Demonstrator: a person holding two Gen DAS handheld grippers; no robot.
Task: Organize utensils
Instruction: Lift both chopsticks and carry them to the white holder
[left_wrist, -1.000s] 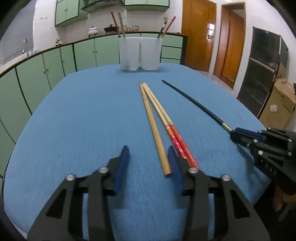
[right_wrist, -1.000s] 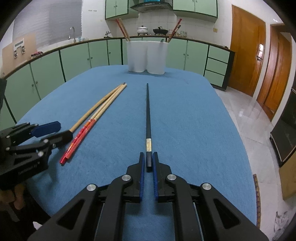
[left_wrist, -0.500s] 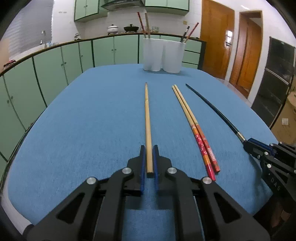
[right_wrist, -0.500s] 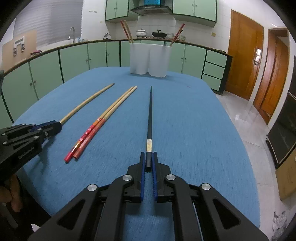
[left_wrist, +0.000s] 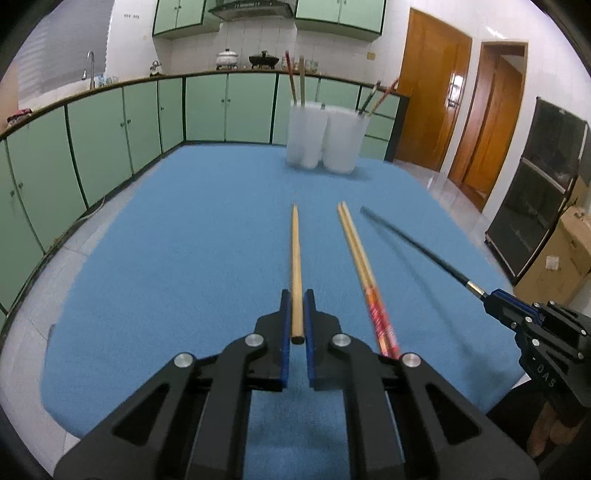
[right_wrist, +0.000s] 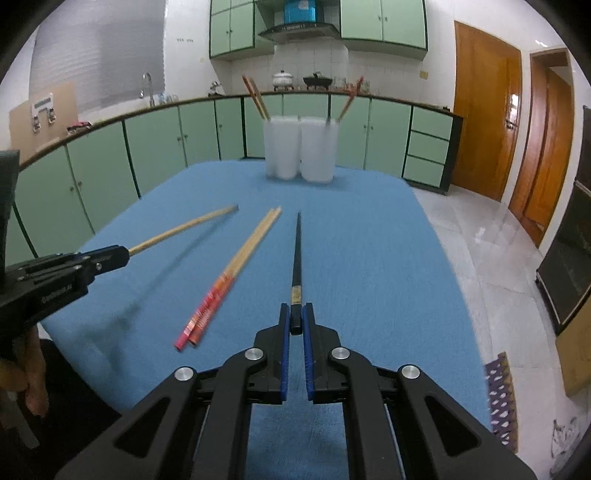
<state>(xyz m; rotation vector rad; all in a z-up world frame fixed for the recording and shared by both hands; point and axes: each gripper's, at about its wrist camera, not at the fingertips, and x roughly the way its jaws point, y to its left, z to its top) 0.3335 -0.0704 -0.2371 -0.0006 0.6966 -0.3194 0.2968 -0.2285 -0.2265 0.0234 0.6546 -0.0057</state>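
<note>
My left gripper (left_wrist: 296, 301) is shut on the thick end of a plain wooden chopstick (left_wrist: 295, 254) and holds it above the blue table (left_wrist: 184, 240); it also shows in the right wrist view (right_wrist: 177, 232). My right gripper (right_wrist: 295, 314) is shut on the end of a black chopstick (right_wrist: 296, 254), also lifted; it shows in the left wrist view (left_wrist: 413, 243). A pair of wooden chopsticks with red handles (left_wrist: 364, 269) lies on the table between them (right_wrist: 236, 269). Two white holders (left_wrist: 323, 138) (right_wrist: 299, 147) with several chopsticks stand at the far edge.
Green kitchen cabinets (left_wrist: 110, 136) run behind and left of the table. Wooden doors (left_wrist: 461, 107) and a dark cabinet (left_wrist: 546, 192) are to the right. A cardboard box (left_wrist: 565, 254) sits on the floor at the right.
My left gripper closed on the plain wooden chopstick and lifted it off the table. My right gripper raised the black chopstick. Both moved up and back; the red-handled pair stayed.
</note>
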